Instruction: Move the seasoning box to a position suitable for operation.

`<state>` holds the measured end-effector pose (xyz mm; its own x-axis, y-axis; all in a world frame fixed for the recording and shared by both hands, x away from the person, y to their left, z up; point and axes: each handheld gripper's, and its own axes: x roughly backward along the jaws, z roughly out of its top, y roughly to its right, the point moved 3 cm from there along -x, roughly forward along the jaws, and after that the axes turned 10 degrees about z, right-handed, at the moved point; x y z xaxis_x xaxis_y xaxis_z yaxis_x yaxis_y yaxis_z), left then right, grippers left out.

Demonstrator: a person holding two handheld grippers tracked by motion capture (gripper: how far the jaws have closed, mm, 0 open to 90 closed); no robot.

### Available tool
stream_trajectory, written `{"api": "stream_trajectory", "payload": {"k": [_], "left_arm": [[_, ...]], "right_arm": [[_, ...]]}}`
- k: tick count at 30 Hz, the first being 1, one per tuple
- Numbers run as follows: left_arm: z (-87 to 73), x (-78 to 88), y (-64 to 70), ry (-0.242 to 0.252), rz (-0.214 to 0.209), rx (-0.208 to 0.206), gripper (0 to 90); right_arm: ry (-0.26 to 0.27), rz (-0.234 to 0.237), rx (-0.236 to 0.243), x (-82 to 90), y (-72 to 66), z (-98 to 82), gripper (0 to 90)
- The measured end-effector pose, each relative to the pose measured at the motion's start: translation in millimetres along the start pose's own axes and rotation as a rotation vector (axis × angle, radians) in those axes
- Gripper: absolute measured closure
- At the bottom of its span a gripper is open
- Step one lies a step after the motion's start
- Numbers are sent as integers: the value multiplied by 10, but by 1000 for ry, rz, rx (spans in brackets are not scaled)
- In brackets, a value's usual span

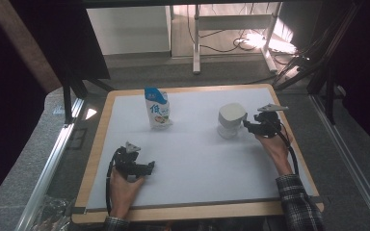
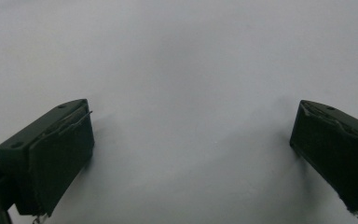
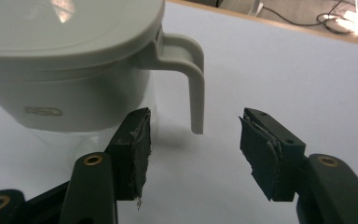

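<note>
A white lidded jug [image 1: 231, 119] stands on the right half of the white mat [image 1: 197, 163]. My right gripper [image 1: 246, 124] sits just to its right, jaws pointing at it. In the right gripper view the jug [image 3: 65, 70] is close, and its handle [image 3: 193, 84] hangs just beyond the gap of my right gripper [image 3: 193, 149], whose pads touch nothing. A blue and white pouch [image 1: 158, 108] stands upright at the mat's far left centre. My left gripper [image 1: 148, 167] rests near the front left, and in its own view it [image 2: 191, 154] is wide open over bare mat.
The mat lies on a wooden table [image 1: 173, 211] with its edge close on all sides. Metal rails [image 1: 53, 159] flank the table. Behind it are a desk frame [image 1: 231, 29] and cables [image 1: 250, 43] on the floor.
</note>
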<state>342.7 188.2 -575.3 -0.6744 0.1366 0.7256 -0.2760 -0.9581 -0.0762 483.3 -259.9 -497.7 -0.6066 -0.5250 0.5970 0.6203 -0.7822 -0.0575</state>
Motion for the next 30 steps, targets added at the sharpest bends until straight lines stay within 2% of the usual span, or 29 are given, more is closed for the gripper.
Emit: {"api": "stream_trajectory", "payload": {"k": [1,6,9,15,19,24,30], "left_arm": [[0,0,0,0,0,0,0],[0,-1,0,1,0,1,0],[0,1,-2,0,0,-2,0],[0,0,-2,0,0,-2,0],[-1,1,-2,0,0,-3,0],[-1,1,-2,0,0,-2,0],[-1,1,-1,0,0,-3,0]], "right_arm": [[9,2,-5,-22,19,14,470],[21,5,1,-74,26,83,520],[30,-12,10,-101,33,91,547],[51,-8,5,-160,58,88,604],[44,-7,-3,-197,62,111,626],[25,-21,32,-278,33,161,655],[27,-41,32,-321,29,146,768]]}}
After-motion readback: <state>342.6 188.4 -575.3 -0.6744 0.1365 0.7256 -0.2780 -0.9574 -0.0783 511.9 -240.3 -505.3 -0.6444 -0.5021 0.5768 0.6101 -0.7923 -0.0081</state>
